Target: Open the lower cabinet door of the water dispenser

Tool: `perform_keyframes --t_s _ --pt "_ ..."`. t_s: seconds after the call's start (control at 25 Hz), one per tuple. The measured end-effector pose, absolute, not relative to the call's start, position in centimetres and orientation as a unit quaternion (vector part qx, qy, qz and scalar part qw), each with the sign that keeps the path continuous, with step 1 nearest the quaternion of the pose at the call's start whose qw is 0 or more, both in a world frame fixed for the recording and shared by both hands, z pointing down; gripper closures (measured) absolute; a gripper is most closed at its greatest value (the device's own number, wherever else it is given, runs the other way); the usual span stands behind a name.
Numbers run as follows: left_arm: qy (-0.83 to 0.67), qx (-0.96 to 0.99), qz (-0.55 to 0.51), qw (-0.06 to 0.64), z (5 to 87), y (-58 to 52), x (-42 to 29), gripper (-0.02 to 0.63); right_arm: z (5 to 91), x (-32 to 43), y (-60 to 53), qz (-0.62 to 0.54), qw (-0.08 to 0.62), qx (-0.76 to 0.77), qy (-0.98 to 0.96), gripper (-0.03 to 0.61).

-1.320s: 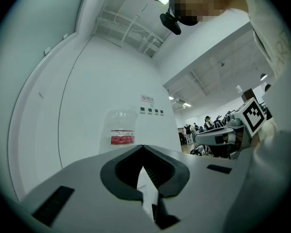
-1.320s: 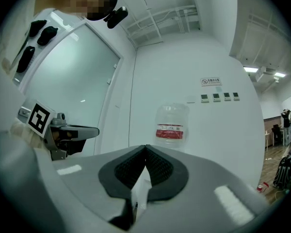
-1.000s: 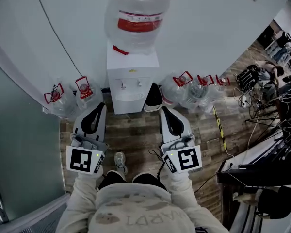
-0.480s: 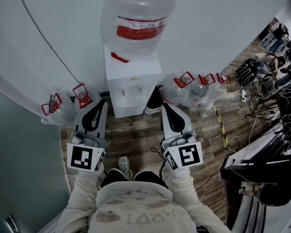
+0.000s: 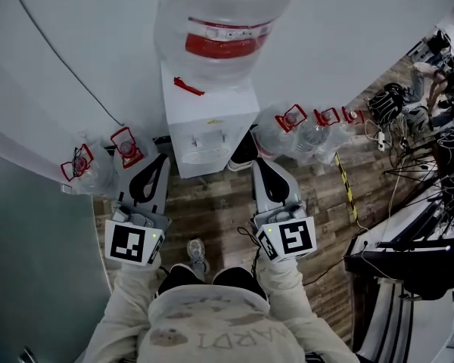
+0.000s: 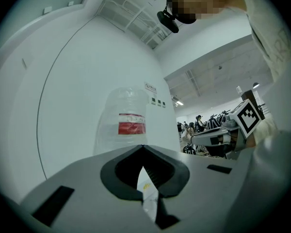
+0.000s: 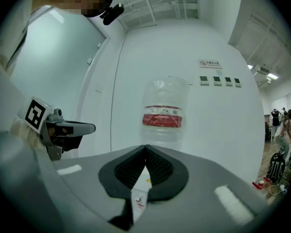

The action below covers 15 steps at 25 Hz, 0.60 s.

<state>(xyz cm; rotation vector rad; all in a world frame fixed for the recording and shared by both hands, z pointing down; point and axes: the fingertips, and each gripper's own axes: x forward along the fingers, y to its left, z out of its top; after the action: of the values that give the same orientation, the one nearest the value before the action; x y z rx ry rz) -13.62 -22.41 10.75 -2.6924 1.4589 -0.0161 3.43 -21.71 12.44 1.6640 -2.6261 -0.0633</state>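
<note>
Water dispenser (image 5: 204, 123) is standing close ahead; your left tongs (image 5: 157, 163) and right tongs (image 5: 259, 165) are riding closed and empty, so be lowering one toward the unseen lower door.

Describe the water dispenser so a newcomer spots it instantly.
Find the white wall ahead. Against it, centre, stands the white box-shaped water dispenser. Unlike the clear spare jugs with red handles on the floor beside it, it carries an upturned clear bottle with a red label.

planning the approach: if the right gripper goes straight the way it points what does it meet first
The right gripper would likely meet the water dispenser front first; nothing shows between, though depth is unclear.
</note>
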Motion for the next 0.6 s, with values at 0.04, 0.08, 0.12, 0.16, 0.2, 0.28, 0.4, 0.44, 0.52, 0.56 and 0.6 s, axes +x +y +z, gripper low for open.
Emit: perform_keyframes --t_s 0.04,0.08,0.12,0.16,0.2,0.28,0.4,0.44,0.52,0.56,0.6 --pt "0.476 -0.879 -0.006 0.034 11.2 -22.6 -13.6 0.612 13.0 3.4 -21.9 -0.016 0.02 0.535 -0.844 0.569" --pt "0.475 -0.879 -0.008 0.032 11.6 -22.7 -13.6 0.612 13.5 3.5 -22.0 -0.011 0.023 0.536 -0.844 0.569" --pt "0.474 -0.88 -0.012 0.032 12.0 -22.8 -13.6 0.611 14.0 3.5 -22.1 -0.007 0.024 0.536 -0.844 0.569" --pt "0.473 -0.88 -0.015 0.031 12.4 -23.0 -13.6 0.612 14.5 3.5 -22.2 -0.003 0.026 0.537 -0.843 0.569" --pt "0.473 -0.88 -0.019 0.028 12.9 -23.1 -13.7 0.612 14.9 3.4 -22.3 0.001 0.028 0.537 -0.843 0.569" --pt "0.474 -0.88 -0.024 0.023 13.8 -23.3 -13.7 0.611 16.0 3.4 -22.5 0.009 0.032 0.537 -0.843 0.569" --pt "0.477 -0.878 -0.024 0.017 14.9 -23.7 -13.7 0.612 17.5 3.6 -22.8 0.019 0.04 0.535 -0.844 0.569" --pt "0.479 -0.878 -0.025 0.014 15.3 -23.8 -13.7 0.612 18.0 3.7 -23.0 0.021 0.044 0.534 -0.844 0.569" --pt "0.483 -0.875 -0.026 0.003 16.4 -23.9 -13.8 0.612 19.3 3.8 -23.3 0.026 0.054 0.532 -0.844 0.569" --pt "0.485 -0.874 -0.026 -0.006 17.0 -23.9 -13.9 0.612 20.1 3.8 -23.4 0.029 0.057 0.531 -0.845 0.569" --pt "0.487 -0.873 -0.027 -0.013 17.7 -24.0 -13.9 0.611 20.9 3.8 -23.5 0.033 0.06 0.53 -0.845 0.569"
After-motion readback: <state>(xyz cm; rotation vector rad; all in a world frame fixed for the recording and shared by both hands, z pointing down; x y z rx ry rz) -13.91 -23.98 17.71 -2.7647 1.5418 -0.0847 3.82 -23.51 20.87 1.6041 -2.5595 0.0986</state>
